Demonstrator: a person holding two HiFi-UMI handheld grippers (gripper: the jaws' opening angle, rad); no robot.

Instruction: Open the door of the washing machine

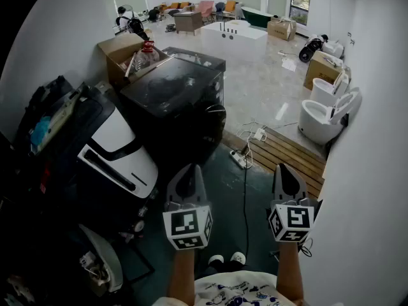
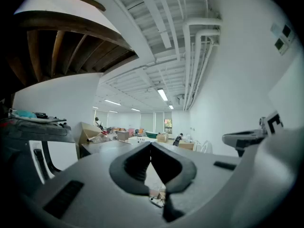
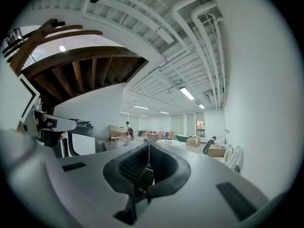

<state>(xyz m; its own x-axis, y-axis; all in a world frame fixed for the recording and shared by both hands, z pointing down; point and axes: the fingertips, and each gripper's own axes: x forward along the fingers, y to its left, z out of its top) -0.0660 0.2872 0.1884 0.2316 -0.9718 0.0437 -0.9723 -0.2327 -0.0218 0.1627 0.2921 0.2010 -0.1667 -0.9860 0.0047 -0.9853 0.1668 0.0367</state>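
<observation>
A black machine with a dark glossy lid stands ahead on the floor, seen in the head view. Left of it lies a white and black machine with a long dark handle. Both grippers are held level in front of the person and well short of either machine. My left gripper has its jaw tips together with nothing between them. My right gripper is shut and empty too. The left gripper view shows the tips of my left gripper meeting, with the black machine beyond. In the right gripper view my right gripper shows only a thin seam.
A wooden pallet lies ahead on the right, with a power strip and a cable trailing along the floor. White toilets line the right wall. Cardboard boxes stand behind the machines. Dark clutter fills the left side.
</observation>
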